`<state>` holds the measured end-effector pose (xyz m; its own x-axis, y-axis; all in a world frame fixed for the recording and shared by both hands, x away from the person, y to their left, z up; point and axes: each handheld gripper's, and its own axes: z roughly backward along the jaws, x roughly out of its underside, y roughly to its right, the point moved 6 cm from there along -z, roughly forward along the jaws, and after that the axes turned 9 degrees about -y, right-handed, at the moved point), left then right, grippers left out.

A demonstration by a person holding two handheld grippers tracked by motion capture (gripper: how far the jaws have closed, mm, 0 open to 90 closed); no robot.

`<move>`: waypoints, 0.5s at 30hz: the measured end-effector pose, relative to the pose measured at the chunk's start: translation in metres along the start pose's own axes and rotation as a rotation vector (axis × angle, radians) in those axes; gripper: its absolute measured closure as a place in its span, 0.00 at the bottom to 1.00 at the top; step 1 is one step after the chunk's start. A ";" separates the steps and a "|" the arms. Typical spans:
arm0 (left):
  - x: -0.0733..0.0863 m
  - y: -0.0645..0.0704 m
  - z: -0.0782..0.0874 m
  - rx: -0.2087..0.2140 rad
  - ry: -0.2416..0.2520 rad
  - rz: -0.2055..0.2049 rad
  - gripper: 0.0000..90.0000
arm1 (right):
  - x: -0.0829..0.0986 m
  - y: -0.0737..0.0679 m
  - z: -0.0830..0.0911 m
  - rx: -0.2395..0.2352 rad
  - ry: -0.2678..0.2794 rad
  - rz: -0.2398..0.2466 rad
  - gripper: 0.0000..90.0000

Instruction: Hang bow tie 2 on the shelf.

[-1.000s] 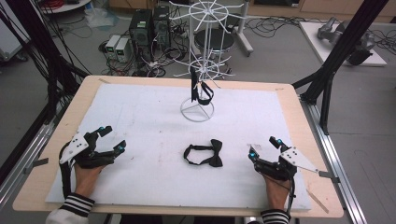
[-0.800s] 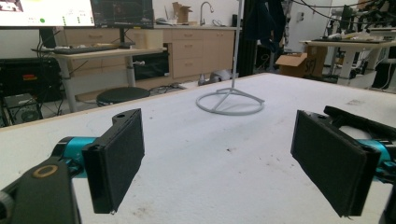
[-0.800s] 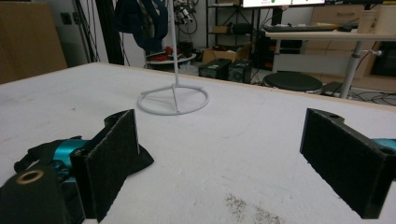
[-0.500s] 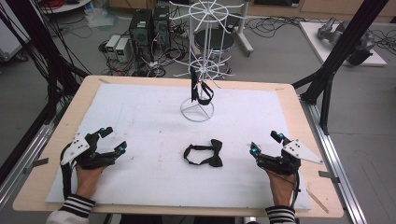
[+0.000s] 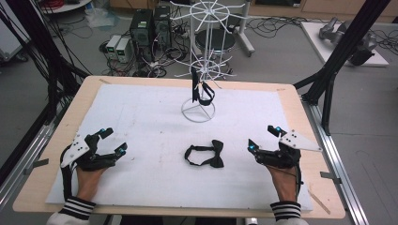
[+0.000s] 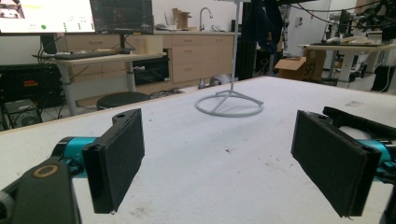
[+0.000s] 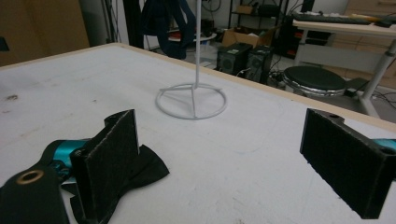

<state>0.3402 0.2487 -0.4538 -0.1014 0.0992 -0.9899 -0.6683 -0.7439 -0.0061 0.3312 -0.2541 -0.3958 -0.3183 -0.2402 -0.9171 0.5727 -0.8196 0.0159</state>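
While both hands rest low on the near part of the desk (image 5: 300, 101), each tool has its jaws spread wide apart with nothing between them. The left tool (image 5: 112, 140) sits near the left edge of the white sheet (image 5: 141, 122) that covers most of the wooden top, and the right tool (image 5: 264, 138) sits near the sheet's right edge, both pointing toward the far side. Between them, nearer to the right tool, a black bow tie (image 5: 205, 155) lies flat on the sheet with its strap looped to the left of the bow, touching neither tool. In the right gripper view the bow tie (image 7: 144, 168) shows partly behind the left-hand jaw, low on the sheet. Farther back, around the middle of the desk, stands a white wire rack (image 5: 201, 75) on a ring-shaped base, with spokes at two levels. A second dark tie (image 5: 201, 91) hangs from its lower spokes, just above the base. In the left gripper view the ring base (image 6: 229, 103) stands well ahead of the open jaws.
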 end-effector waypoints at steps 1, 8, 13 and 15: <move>0.000 0.000 0.000 -0.001 0.004 0.000 0.20 | -0.001 0.000 -0.001 -0.003 -0.002 0.008 0.12; 0.000 0.000 0.000 -0.001 0.003 -0.004 0.20 | -0.012 -0.002 -0.006 -0.028 -0.048 0.062 0.12; 0.000 0.000 0.000 -0.003 0.006 -0.005 0.20 | -0.020 -0.005 -0.009 -0.053 -0.073 0.088 0.12; 0.000 0.000 0.000 -0.003 0.005 -0.007 0.20 | -0.022 -0.007 -0.011 -0.066 -0.084 0.090 0.12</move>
<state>0.3396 0.2486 -0.4538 -0.0926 0.1012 -0.9905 -0.6665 -0.7454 -0.0138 0.3428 -0.2373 -0.3797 -0.3242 -0.3564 -0.8763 0.6497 -0.7572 0.0676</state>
